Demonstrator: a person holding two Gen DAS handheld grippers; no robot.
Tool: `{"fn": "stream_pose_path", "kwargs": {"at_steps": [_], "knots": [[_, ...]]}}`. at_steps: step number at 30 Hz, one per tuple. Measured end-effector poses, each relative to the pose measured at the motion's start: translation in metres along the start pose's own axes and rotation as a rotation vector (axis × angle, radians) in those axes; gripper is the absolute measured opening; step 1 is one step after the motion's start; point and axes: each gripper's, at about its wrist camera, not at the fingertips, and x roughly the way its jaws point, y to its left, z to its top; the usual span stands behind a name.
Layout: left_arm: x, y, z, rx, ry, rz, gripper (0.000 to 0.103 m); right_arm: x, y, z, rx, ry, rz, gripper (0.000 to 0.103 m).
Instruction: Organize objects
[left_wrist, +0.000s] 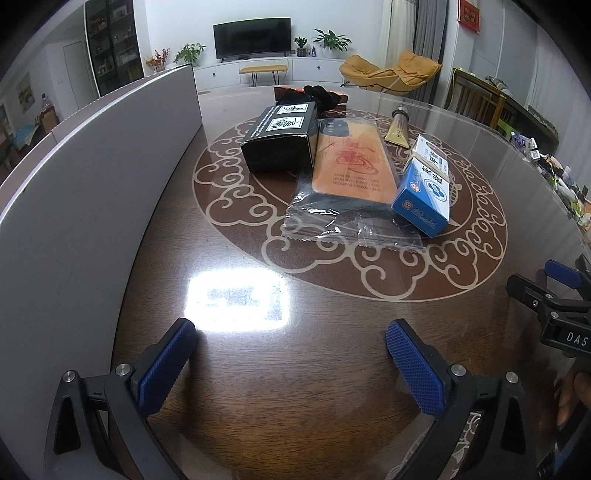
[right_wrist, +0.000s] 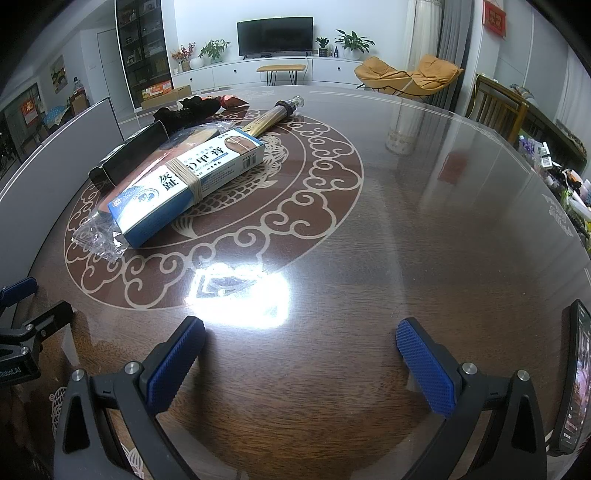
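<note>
**Both grippers open above the round table; objects grouped on the medallion**

The round wooden table (left_wrist: 332, 369) carries a glossy top with a pale scroll medallion at its centre. A grey upright panel (left_wrist: 92, 177) stands along its left edge.

All task items lie on the medallion, well apart from both grippers:

- An orange phone case in a clear plastic bag (left_wrist: 351, 166) lies flat at the middle of the group.
- A black box (left_wrist: 280, 142) with white labels on its top sits just left of the bag, touching its edge.
- A blue-and-white medicine box (right_wrist: 192, 177), bound with a rubber band, rests tilted on the right side of the bag.
- A gold tube (right_wrist: 273, 116) lies beyond the medicine box.
- A black cloth (right_wrist: 188, 109) lies at the far end of the group.

The left gripper (left_wrist: 290, 341) and the right gripper (right_wrist: 299, 341) each hover low over bare tabletop, jaws spread wide, nothing between the blue pads. A phone (right_wrist: 576, 376) stands on edge at the far right.
</note>
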Motion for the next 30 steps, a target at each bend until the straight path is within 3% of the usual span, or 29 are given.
{"fn": "stream_pose_path", "kwargs": {"at_steps": [25, 30], "knots": [[-0.0005, 0.001, -0.0009, 0.001, 0.002, -0.003, 0.103, 0.0001, 0.0002, 0.0, 0.0, 0.0, 0.0, 0.103], [0.0036, 0.0043, 0.0067, 0.052, 0.034, -0.035, 0.103, 0.0001, 0.0002, 0.0, 0.0, 0.0, 0.0, 0.103]]}}
